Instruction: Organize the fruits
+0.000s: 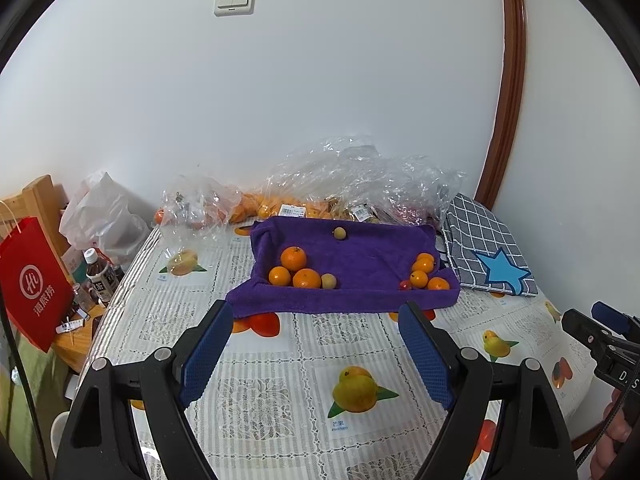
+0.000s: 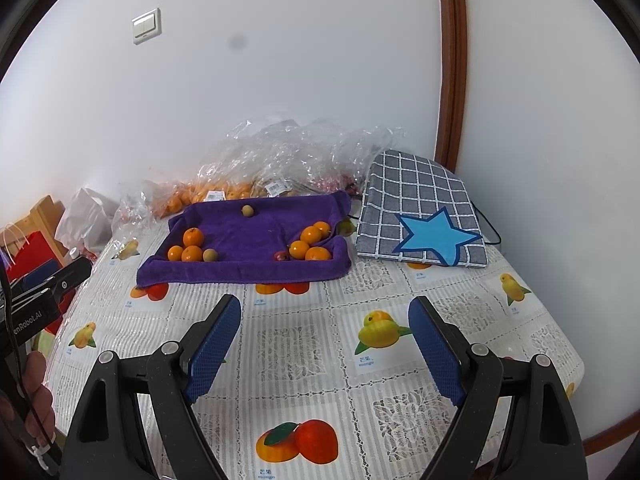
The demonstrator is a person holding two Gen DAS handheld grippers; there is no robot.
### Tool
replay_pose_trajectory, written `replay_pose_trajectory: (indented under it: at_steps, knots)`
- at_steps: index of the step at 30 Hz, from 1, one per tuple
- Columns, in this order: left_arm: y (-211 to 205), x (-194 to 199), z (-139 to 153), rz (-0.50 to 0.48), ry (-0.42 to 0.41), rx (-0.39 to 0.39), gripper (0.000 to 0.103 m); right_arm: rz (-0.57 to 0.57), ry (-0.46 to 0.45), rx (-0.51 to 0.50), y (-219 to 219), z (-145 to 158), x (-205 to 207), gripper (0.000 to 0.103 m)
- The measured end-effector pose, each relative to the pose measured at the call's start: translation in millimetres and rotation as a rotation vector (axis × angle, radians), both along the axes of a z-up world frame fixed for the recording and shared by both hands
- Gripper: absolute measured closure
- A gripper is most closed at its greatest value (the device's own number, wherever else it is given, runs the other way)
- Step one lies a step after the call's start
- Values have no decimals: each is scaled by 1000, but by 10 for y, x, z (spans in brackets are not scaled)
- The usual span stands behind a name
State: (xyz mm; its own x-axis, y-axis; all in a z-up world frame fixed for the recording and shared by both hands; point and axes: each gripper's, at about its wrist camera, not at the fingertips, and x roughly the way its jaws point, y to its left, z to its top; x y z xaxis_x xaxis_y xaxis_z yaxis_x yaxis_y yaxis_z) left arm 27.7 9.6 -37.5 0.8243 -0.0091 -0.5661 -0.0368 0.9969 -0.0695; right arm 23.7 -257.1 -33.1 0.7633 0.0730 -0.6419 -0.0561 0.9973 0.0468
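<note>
A purple towel (image 1: 360, 264) (image 2: 248, 240) lies on the table's far half, shaped like a shallow tray. On its left side sit three oranges (image 1: 293, 258) (image 2: 193, 237) and a pale round fruit (image 1: 329, 281) (image 2: 209, 255). Another pale fruit (image 1: 339, 233) (image 2: 248, 211) rests near the back edge. Several oranges (image 1: 425, 264) (image 2: 311, 235) and a small red fruit (image 1: 405, 285) (image 2: 281, 256) fill the right corner. My left gripper (image 1: 316, 310) (image 2: 48, 280) hovers open just short of the towel's front edge. My right gripper (image 2: 325, 303) (image 1: 600, 328) is open too, over the tablecloth, nothing between its fingers.
Clear plastic bags (image 1: 352, 184) (image 2: 280, 156) holding more fruit crowd the wall behind the towel. A grey checked cushion with a blue star (image 1: 488, 248) (image 2: 420, 216) lies to the right. At the left stand a red paper bag (image 1: 32, 284) and bottles (image 1: 98, 276) on a wooden side table.
</note>
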Motion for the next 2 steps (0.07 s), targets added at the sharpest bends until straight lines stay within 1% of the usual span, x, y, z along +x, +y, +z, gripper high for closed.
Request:
replay_pose_trajectory:
  at_steps: [2]
  knots:
    - [-10, -6, 2, -4, -2, 1, 19, 1, 0, 0, -4, 0, 1, 18]
